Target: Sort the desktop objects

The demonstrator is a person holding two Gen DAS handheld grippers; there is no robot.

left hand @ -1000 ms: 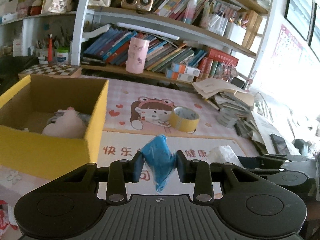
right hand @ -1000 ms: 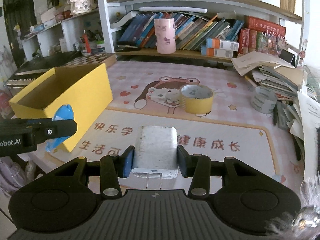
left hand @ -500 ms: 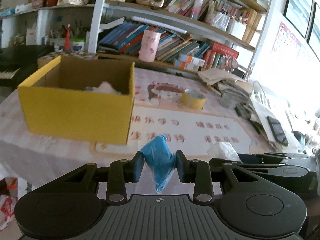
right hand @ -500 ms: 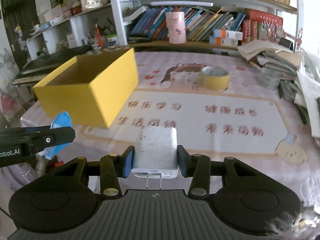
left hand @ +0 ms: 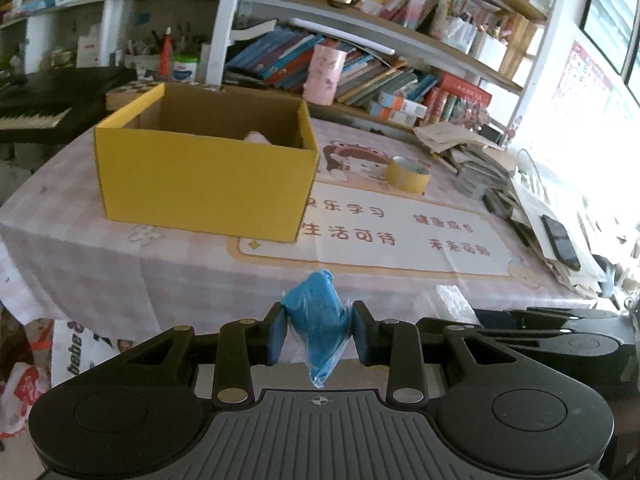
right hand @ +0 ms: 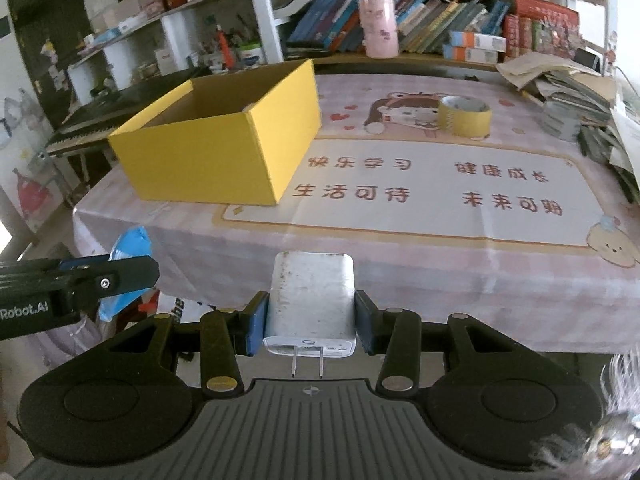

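Showing both grippers held off the near edge of the table (right hand: 400,276), each clamped on one object. Left gripper (left hand: 318,330): its blue pads press from both sides on a blue packet (left hand: 316,320) of crinkled, glossy plastic film; the packet is pinched at mid-length, its long axis running away from the camera, with a broad folded end toward the table and a tapered tail toward the camera. Right gripper (right hand: 310,322): its pads are closed on the flat sides of a white charger plug (right hand: 310,298), a rounded rectangular block of hard plastic, scuffed and speckled with dirt. The long axis of the plug lies along the gripper fingers; its two thin metal prongs point back toward the camera, and its smooth rounded end points toward the table. In the right wrist view the left gripper (right hand: 100,280) appears at the left edge, the blue film projecting above and below its finger.

On the table, a pink checked cloth bears a printed cartoon mat with red characters. A yellow cardboard box (left hand: 204,176), open-topped with a plain brown interior, stands on the left part of the table; something pale shows just above its front wall, too hidden to tell. A roll of yellow tape (right hand: 464,116), a short hollow cylinder, lies flat on the mat's cartoon figure, well apart from the box. Behind stand a pink cylindrical cup (right hand: 378,28) and leaning books on a shelf.
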